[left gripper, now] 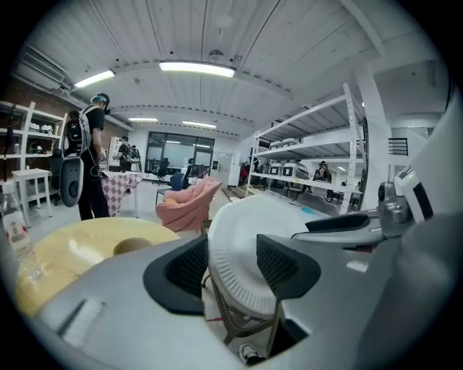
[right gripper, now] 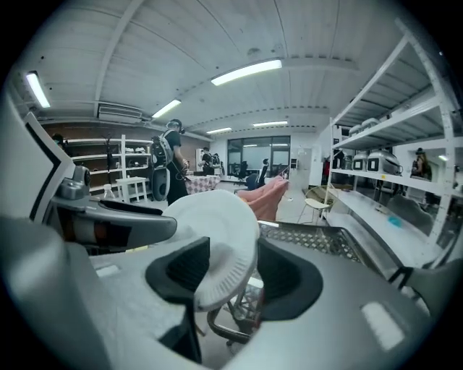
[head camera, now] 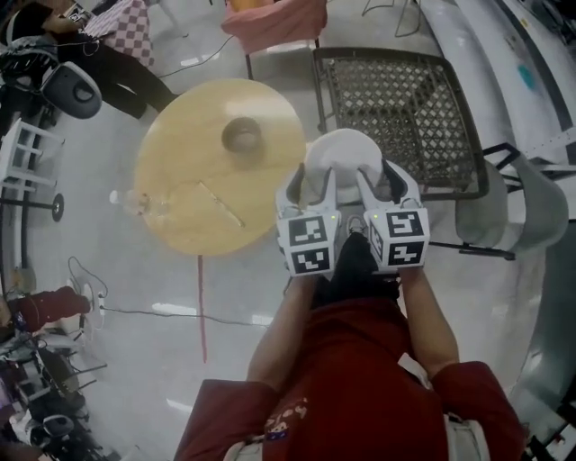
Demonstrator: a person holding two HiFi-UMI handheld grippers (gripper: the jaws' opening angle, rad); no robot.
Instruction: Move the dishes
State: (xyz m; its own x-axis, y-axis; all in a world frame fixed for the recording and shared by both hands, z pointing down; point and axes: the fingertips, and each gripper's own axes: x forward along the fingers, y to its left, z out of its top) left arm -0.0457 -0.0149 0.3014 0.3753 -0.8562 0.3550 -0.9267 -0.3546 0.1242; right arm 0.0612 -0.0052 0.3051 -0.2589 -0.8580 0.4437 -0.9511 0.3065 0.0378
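A white paper plate (head camera: 342, 158) hangs in the air between the round yellow table (head camera: 193, 194) and a metal mesh chair (head camera: 400, 108). My left gripper (head camera: 309, 183) is shut on its left rim and my right gripper (head camera: 385, 180) is shut on its right rim. In the left gripper view the plate (left gripper: 242, 249) stands on edge between the dark pads (left gripper: 187, 266), tilted right. The right gripper view shows the plate (right gripper: 217, 224) leaning left with its ribbed rim caught between the pads (right gripper: 281, 278). A brown bowl (head camera: 241, 135) sits on the table.
A plastic bottle (head camera: 135, 203) lies near the table's left edge. A pink armchair (head camera: 274, 22) stands beyond the table. Another person (head camera: 99, 54) stands at the far left. Cables (head camera: 135, 313) run over the floor. Shelving (left gripper: 311, 159) lines the right side.
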